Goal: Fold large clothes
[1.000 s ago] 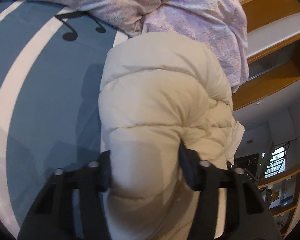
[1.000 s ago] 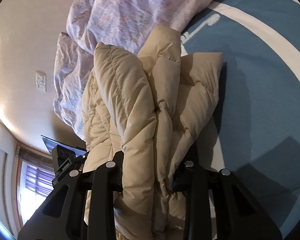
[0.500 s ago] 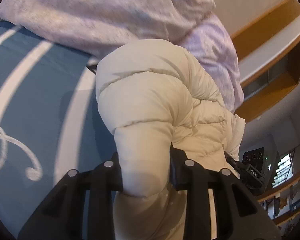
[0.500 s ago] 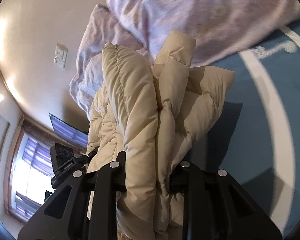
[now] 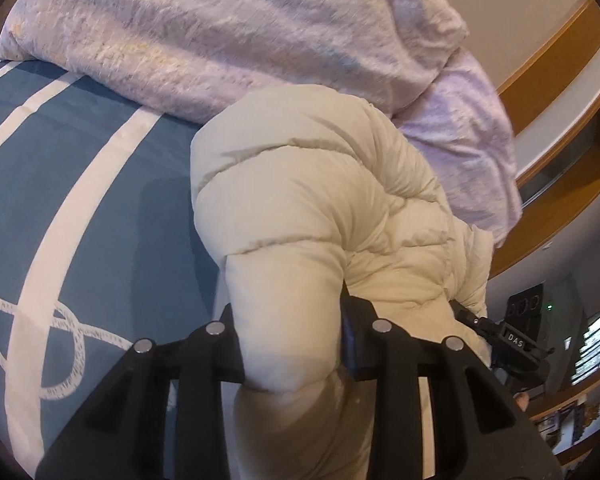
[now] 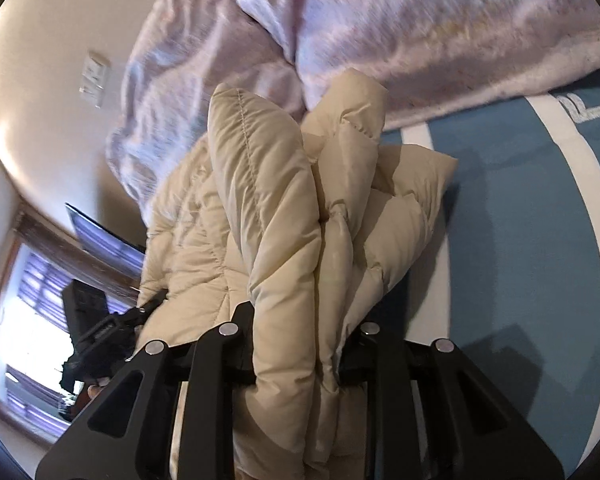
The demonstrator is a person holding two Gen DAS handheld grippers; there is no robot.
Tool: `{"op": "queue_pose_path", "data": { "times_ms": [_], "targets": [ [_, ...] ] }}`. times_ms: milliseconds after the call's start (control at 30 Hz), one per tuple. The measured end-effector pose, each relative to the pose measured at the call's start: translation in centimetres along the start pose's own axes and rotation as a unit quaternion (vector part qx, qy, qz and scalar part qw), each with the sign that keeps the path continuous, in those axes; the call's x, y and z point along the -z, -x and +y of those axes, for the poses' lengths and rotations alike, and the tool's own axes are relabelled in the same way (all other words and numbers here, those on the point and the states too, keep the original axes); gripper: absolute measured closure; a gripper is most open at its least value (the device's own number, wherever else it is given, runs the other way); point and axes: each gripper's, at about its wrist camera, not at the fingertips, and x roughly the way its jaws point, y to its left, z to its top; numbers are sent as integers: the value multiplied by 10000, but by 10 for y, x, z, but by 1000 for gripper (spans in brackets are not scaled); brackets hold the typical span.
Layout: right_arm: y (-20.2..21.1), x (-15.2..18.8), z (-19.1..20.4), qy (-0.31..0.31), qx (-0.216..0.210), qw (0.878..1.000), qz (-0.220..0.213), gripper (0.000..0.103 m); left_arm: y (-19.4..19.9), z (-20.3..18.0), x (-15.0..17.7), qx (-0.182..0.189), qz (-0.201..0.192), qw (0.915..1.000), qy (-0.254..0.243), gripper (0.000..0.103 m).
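We carry a cream quilted down jacket (image 5: 300, 200) over a bed, one gripper on each end. In the left wrist view, the left gripper (image 5: 292, 350) at six o'clock pinches a thick rolled fold of the jacket; its jaws have just been opening a little, yet the padding fills the gap and both pads press into it. The jacket bulges up from there toward twelve o'clock, where it meets a rumpled lilac duvet (image 5: 240, 32). A blue bedspread with white bands and a rope-knot print (image 5: 60, 208) fills the side from seven to ten o'clock. At four o'clock the right gripper's body shows dark against the room behind the jacket's far edge.

In the right wrist view, the right gripper (image 6: 296, 354) at six o'clock is clamped on several gathered layers of the jacket (image 6: 268, 208), which stand up in ridges toward the centre. The duvet (image 6: 420, 20) lies from eleven to two o'clock, the bedspread (image 6: 540, 220) from two to five. A wall switch (image 6: 94, 78) sits at ten o'clock, a window (image 6: 24, 320) at eight.
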Motion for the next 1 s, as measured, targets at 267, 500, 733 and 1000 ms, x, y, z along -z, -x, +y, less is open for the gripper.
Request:
{"op": "queue_pose_path", "data": {
  "times_ms": [267, 500, 733, 1000],
  "targets": [
    [-2, 2, -7, -205, 586, 9981, -65, 40, -2, -7, 6, -745, -161, 9959, -495, 43],
    [36, 2, 20, 280, 1594, 9840, -742, 34, 13, -16, 6, -1380, -450, 9856, -869, 28],
    [48, 7, 87, 1426, 2175, 9583, -1186, 34, 30, -43, 10, -2027, -919, 9651, -1378, 14],
    [12, 29, 123, 2577, 2742, 9181, -1246, 35, 25, -69, 16, -2389, -1073, 9471, -1854, 6]
  ]
}}
